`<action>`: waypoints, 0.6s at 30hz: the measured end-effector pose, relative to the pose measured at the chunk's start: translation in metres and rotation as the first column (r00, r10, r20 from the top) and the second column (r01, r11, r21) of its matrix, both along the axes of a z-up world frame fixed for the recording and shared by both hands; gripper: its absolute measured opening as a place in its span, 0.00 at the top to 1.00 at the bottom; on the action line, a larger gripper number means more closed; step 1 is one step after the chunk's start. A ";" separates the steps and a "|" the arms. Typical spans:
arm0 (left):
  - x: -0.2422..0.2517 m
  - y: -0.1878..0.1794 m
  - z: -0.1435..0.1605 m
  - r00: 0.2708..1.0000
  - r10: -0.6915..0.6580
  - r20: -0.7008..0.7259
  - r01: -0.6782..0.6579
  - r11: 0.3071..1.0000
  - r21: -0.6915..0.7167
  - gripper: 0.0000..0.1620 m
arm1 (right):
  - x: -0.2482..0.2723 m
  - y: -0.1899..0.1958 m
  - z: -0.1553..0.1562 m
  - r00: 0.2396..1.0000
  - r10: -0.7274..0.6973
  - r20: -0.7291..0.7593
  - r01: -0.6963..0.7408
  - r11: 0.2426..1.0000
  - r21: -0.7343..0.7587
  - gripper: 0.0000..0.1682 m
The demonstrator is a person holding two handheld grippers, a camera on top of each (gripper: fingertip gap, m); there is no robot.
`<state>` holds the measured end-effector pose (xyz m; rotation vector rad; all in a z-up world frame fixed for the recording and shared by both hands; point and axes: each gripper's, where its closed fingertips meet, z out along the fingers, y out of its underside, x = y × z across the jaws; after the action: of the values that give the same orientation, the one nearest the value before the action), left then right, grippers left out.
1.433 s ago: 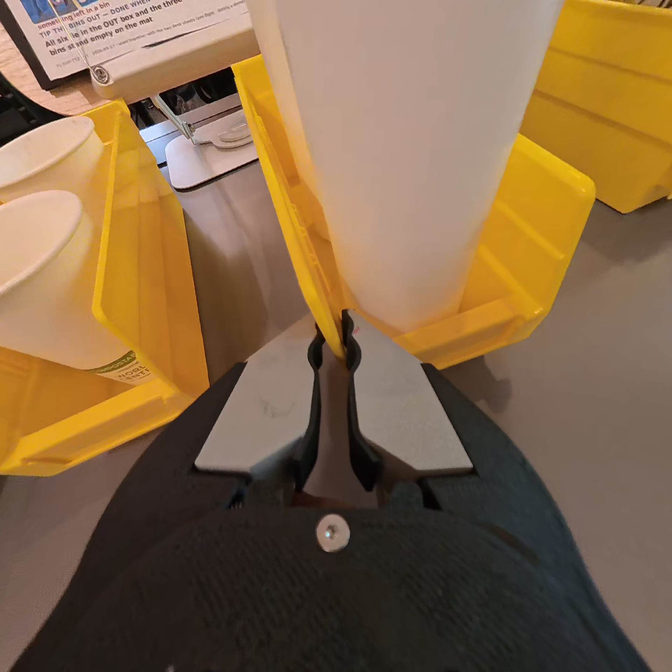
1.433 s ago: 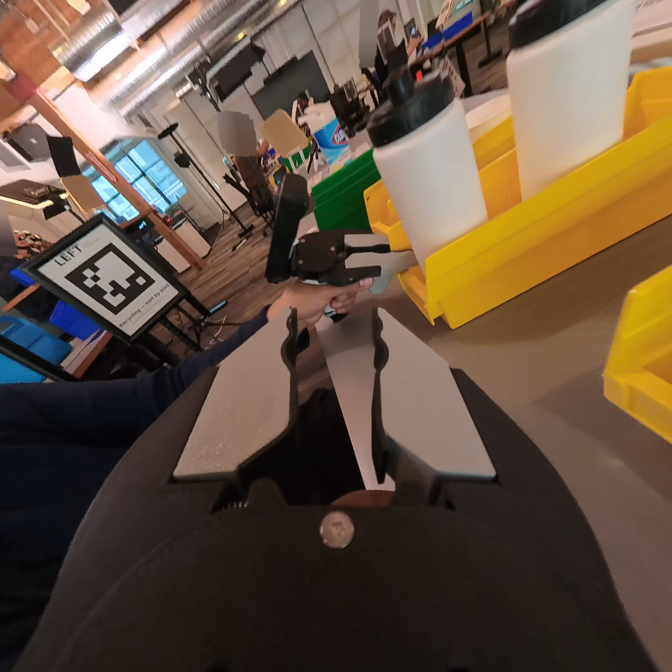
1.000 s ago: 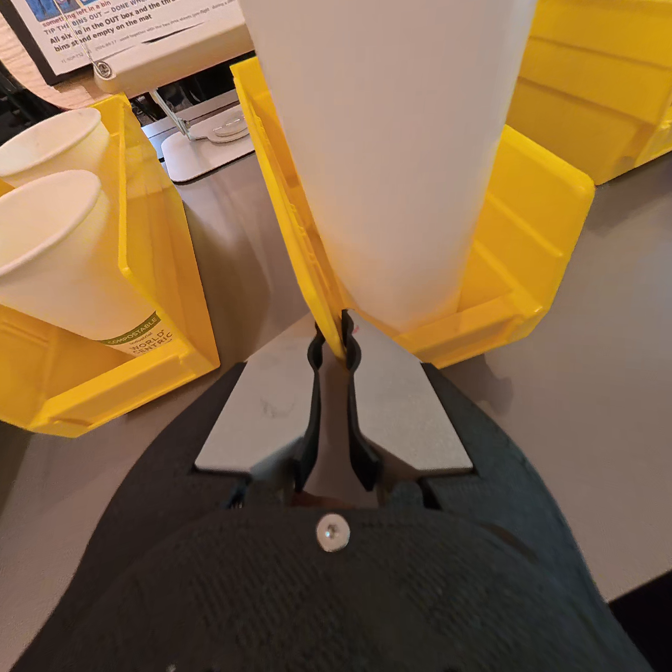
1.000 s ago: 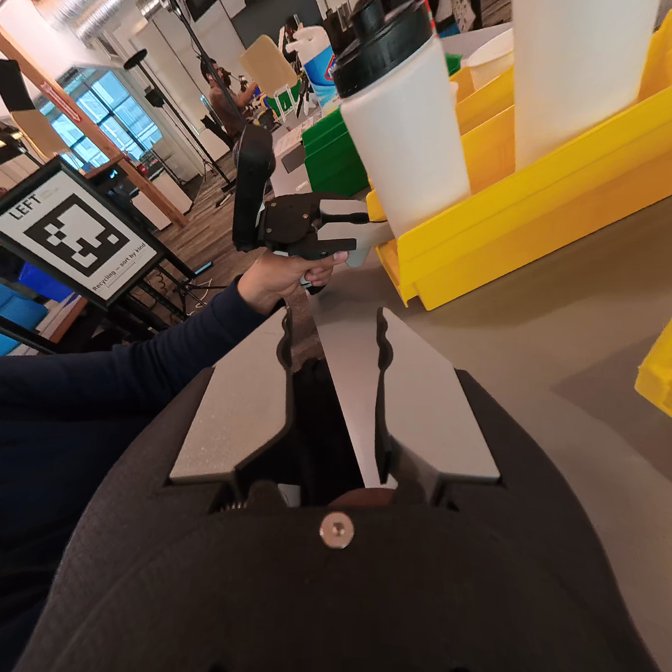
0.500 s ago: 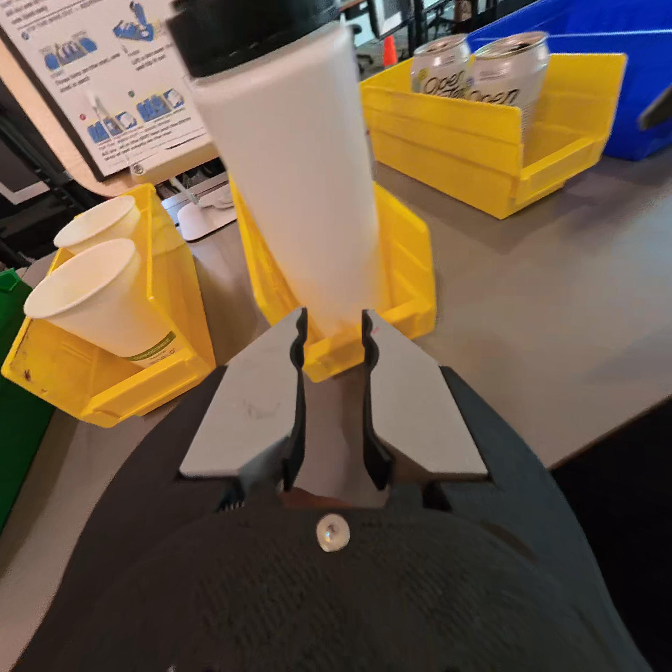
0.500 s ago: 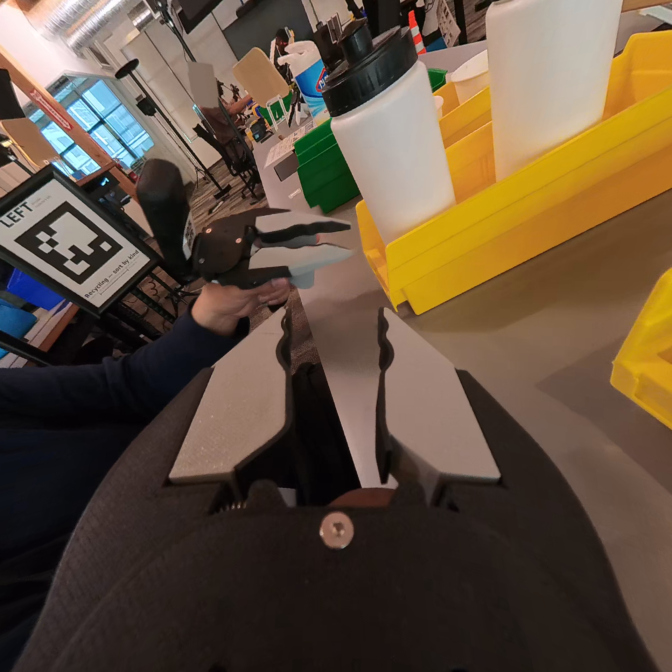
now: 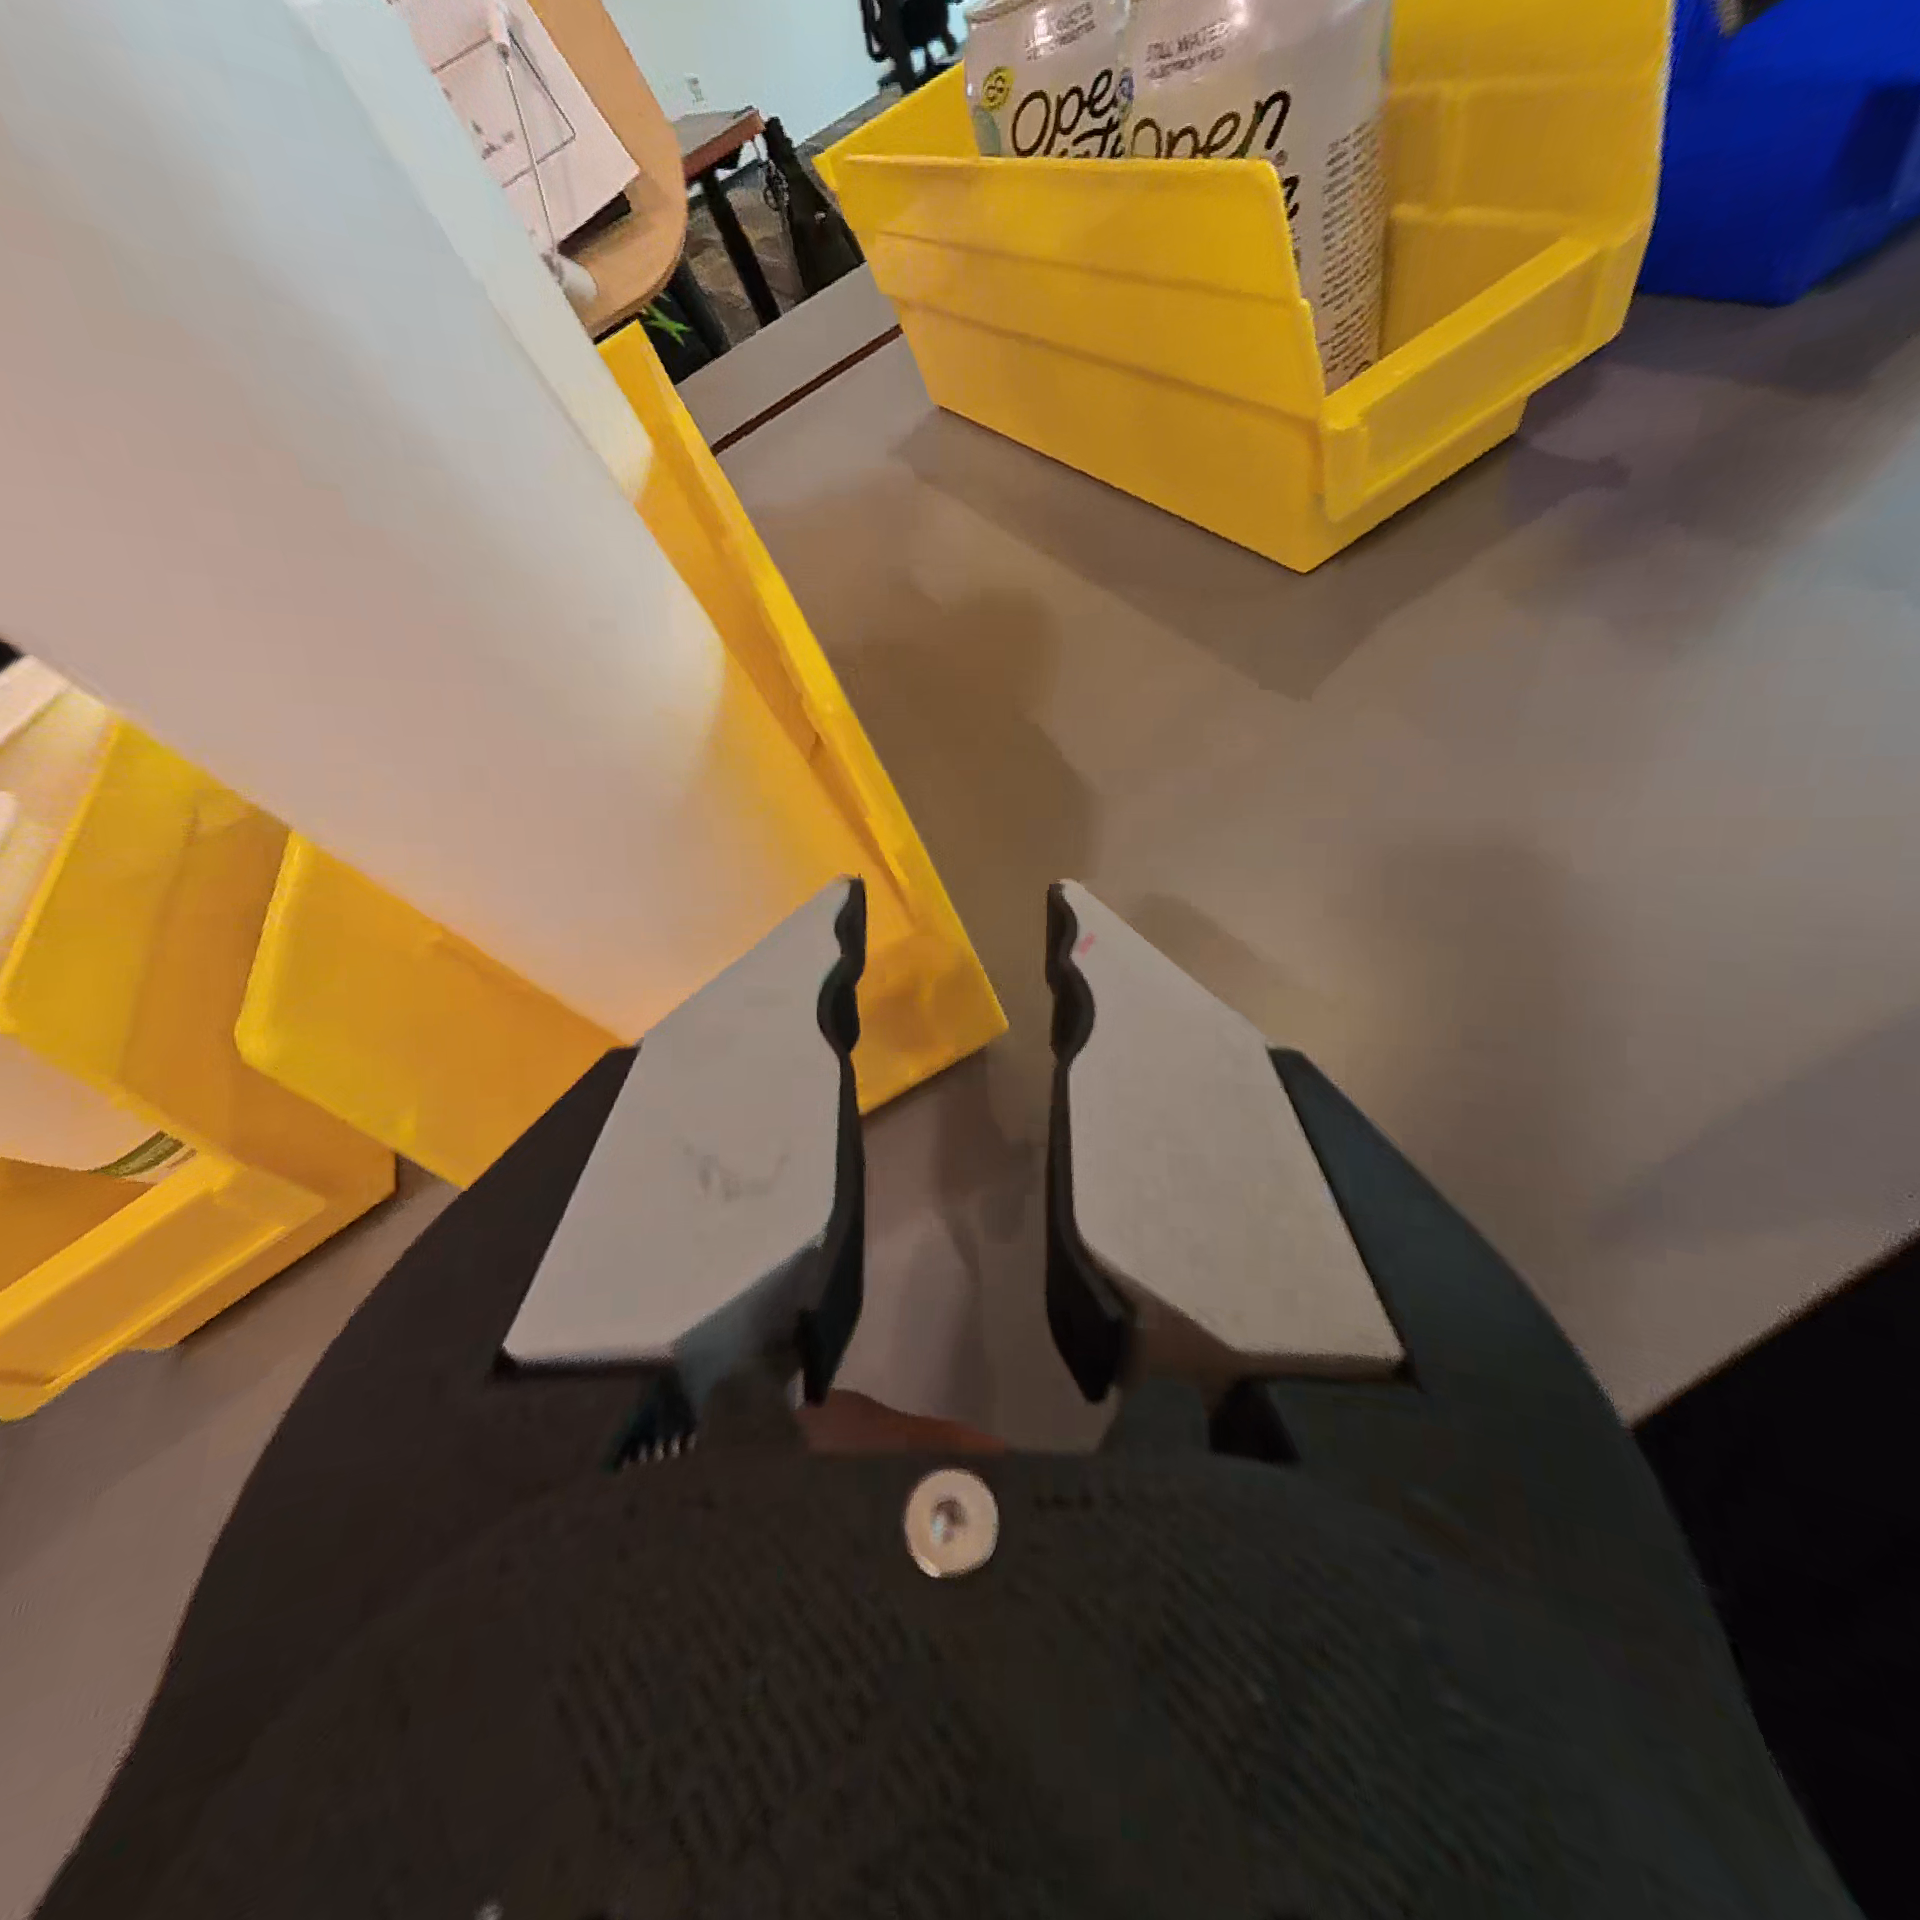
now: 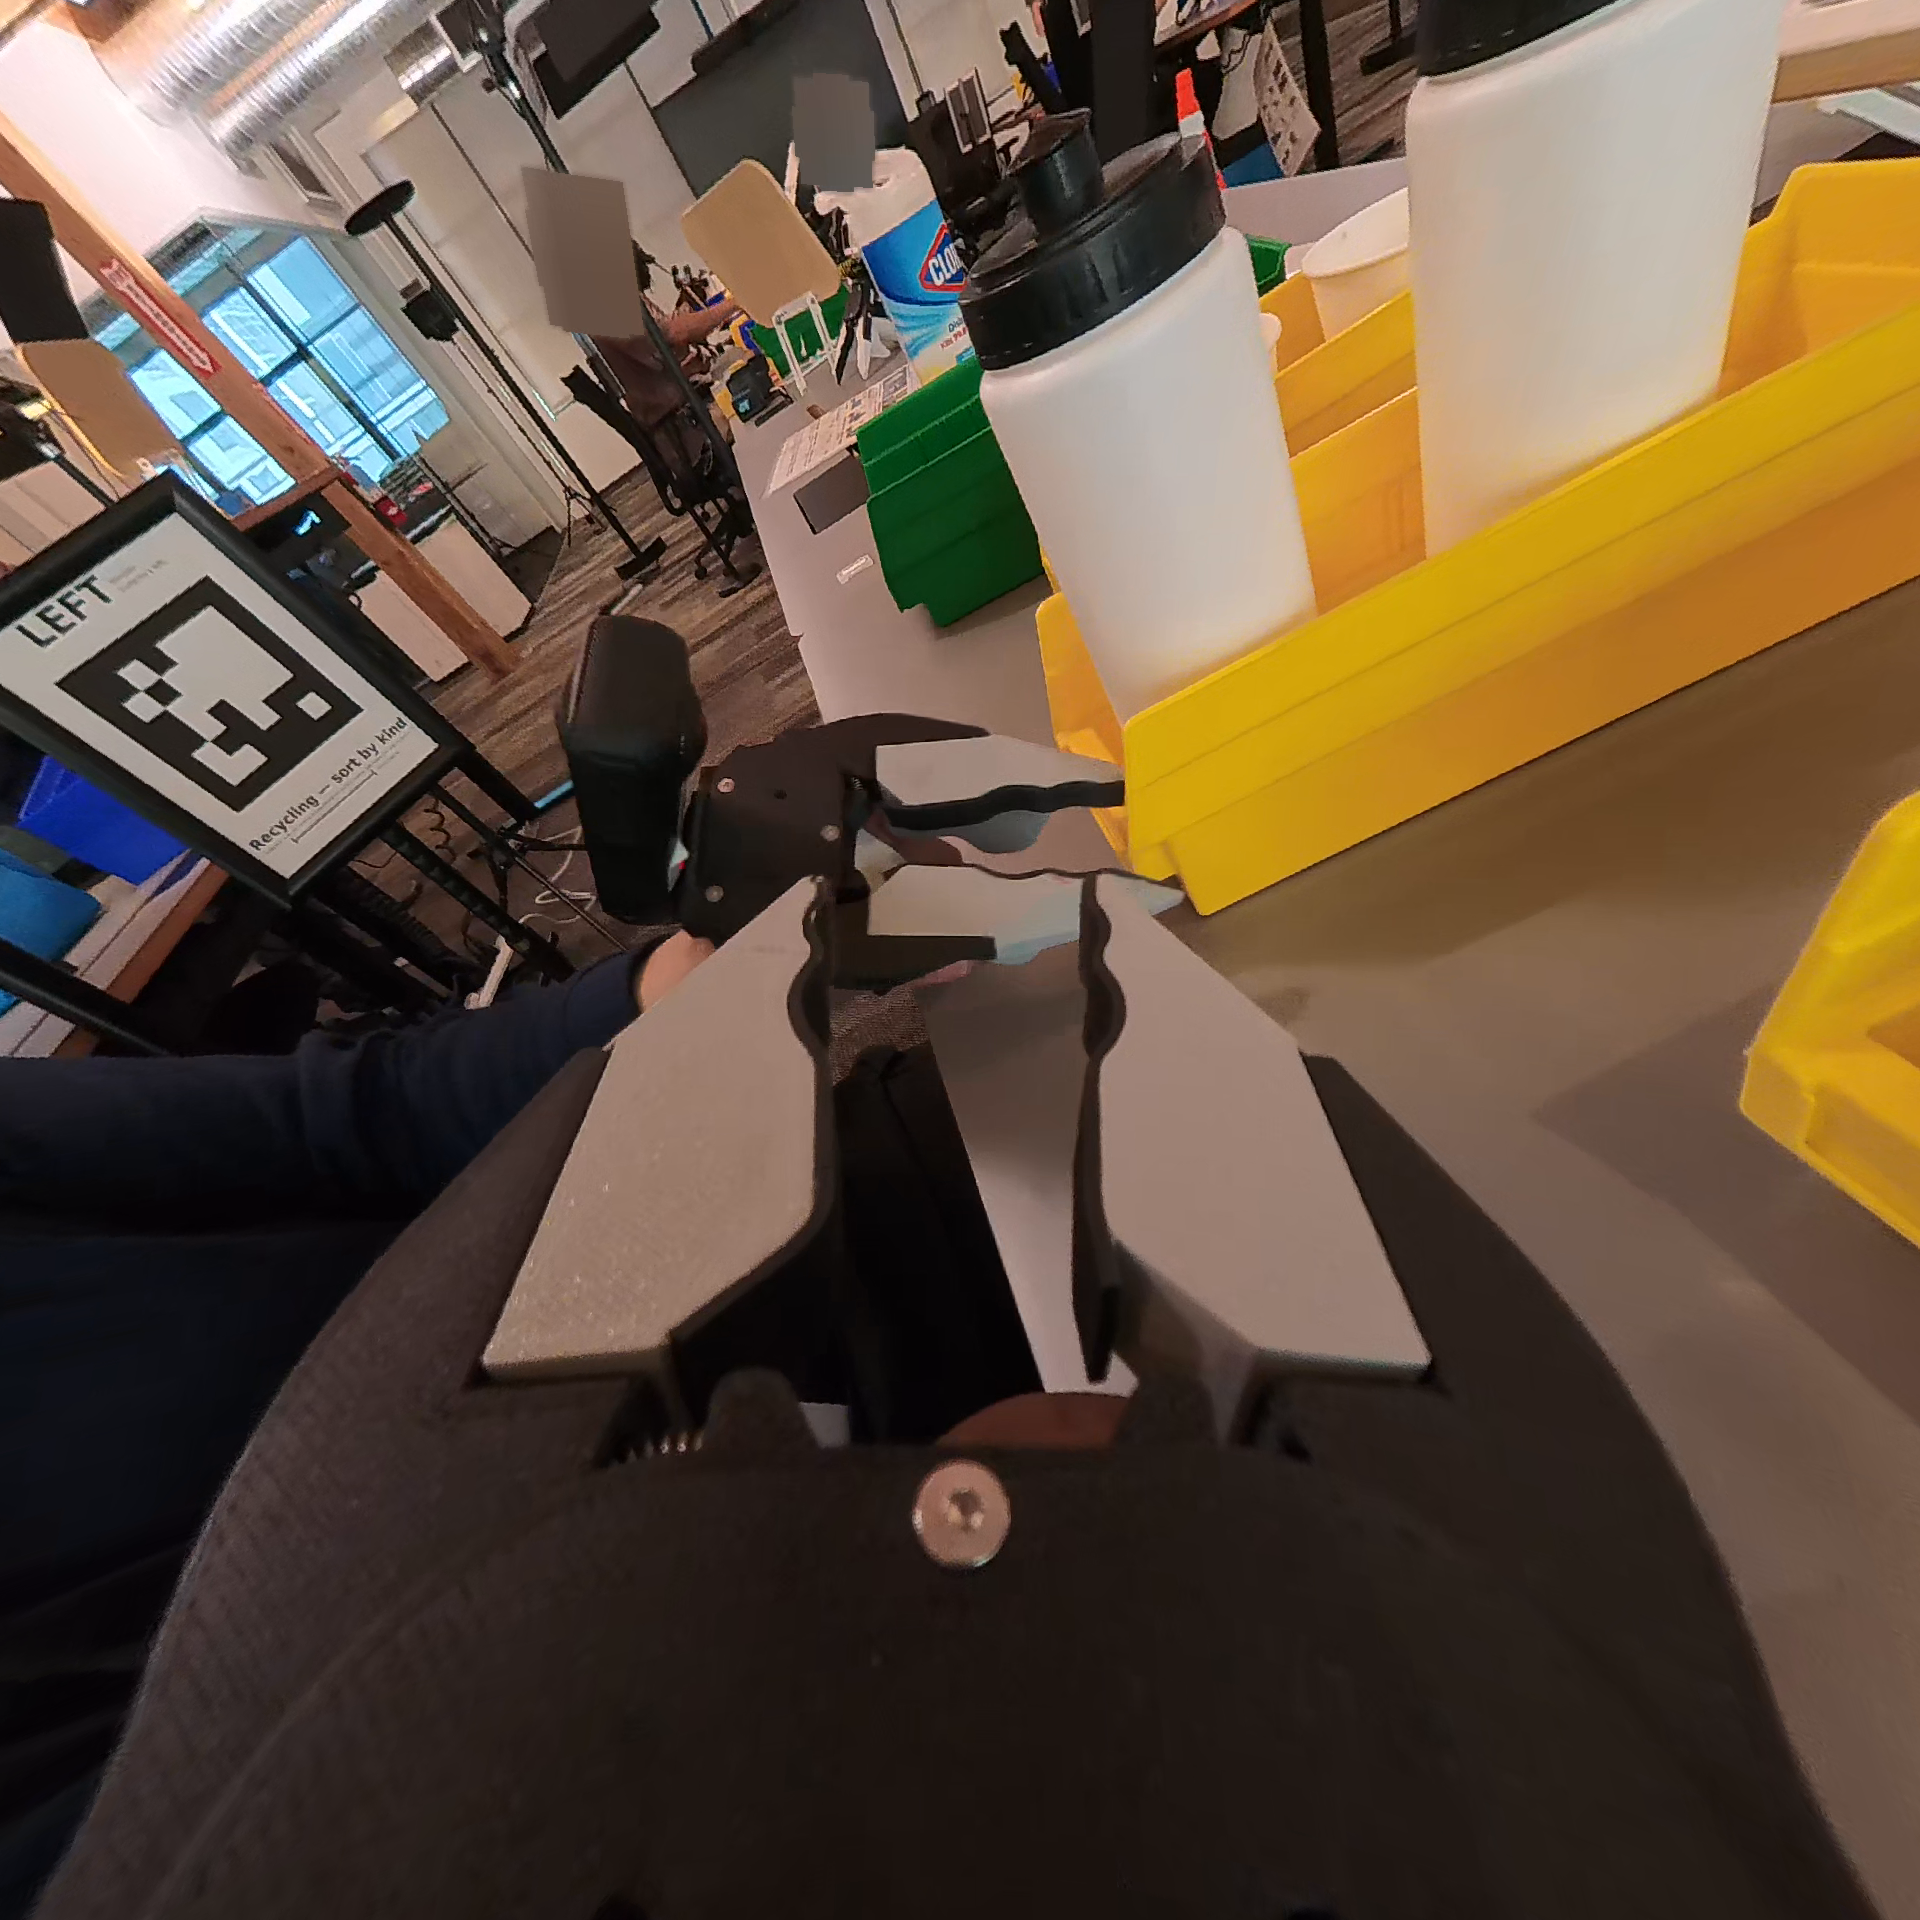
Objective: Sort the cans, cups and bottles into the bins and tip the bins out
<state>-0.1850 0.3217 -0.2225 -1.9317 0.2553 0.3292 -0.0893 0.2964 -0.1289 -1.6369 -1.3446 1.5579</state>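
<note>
The left gripper [image 7: 951, 904] hangs with its jaws apart and nothing between them, low over the grey table [image 7: 1403, 831] near its front edge. Just beside its left finger [image 7: 717, 1164] stands the near corner of a yellow bin [image 7: 821, 831], and in that bin a white bottle [image 7: 312, 499] stands upright close to the near end. In the right wrist view the same bin [image 8: 1507, 665] holds two such bottles: the nearer one [image 8: 1132, 457] with a black cap, the second bottle [image 8: 1569, 260] farther along. Left of it a second yellow bin [image 7: 125, 1226] sits touching or nearly touching the first, with a paper cup [image 7: 73, 1101] partly showing inside. Farther back toward the table's right side, well apart, a third yellow bin [image 7: 1122, 405] carries two pale cans [image 7: 1247, 135] standing side by side, and a blue bin [image 7: 1787, 156] lies just behind it.

The right gripper [image 8: 951, 914] is likewise open and empty, held over the table's front edge and pointing toward the left gripper [image 8: 1081, 831], which sits just off the end of the bottle bin. A green bin [image 8: 945, 499] stands beyond, and a framed marker sign [image 8: 208, 686] stands off the table to the left.
</note>
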 end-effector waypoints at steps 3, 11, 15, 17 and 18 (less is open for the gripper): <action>-0.011 0.010 0.003 0.997 0.050 -0.052 -0.050 0.999 0.009 0.85 | -0.002 0.001 -0.003 1.000 0.002 0.006 -0.002 1.000 -0.005 0.73; -0.016 0.019 0.000 0.997 0.057 -0.051 -0.058 0.998 -0.002 0.94 | -0.005 -0.002 -0.008 1.000 0.012 0.022 -0.012 1.000 -0.006 0.73; -0.021 0.012 0.000 0.997 0.063 -0.042 -0.063 0.998 -0.006 0.95 | -0.003 0.001 -0.006 1.000 0.005 0.014 -0.005 1.000 -0.010 0.73; -0.021 0.007 0.000 0.998 0.052 -0.028 -0.053 0.999 -0.009 0.95 | -0.002 0.002 -0.005 1.000 0.001 0.010 -0.001 1.000 -0.013 0.73; -0.021 0.004 0.000 0.999 0.043 -0.020 -0.044 0.999 -0.012 0.95 | -0.001 0.003 -0.005 1.000 -0.001 0.009 0.001 1.000 -0.012 0.73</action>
<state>-0.2064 0.3253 -0.2228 -1.9489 0.2290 0.3765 -0.0907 0.2994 -0.1336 -1.6537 -1.3418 1.5626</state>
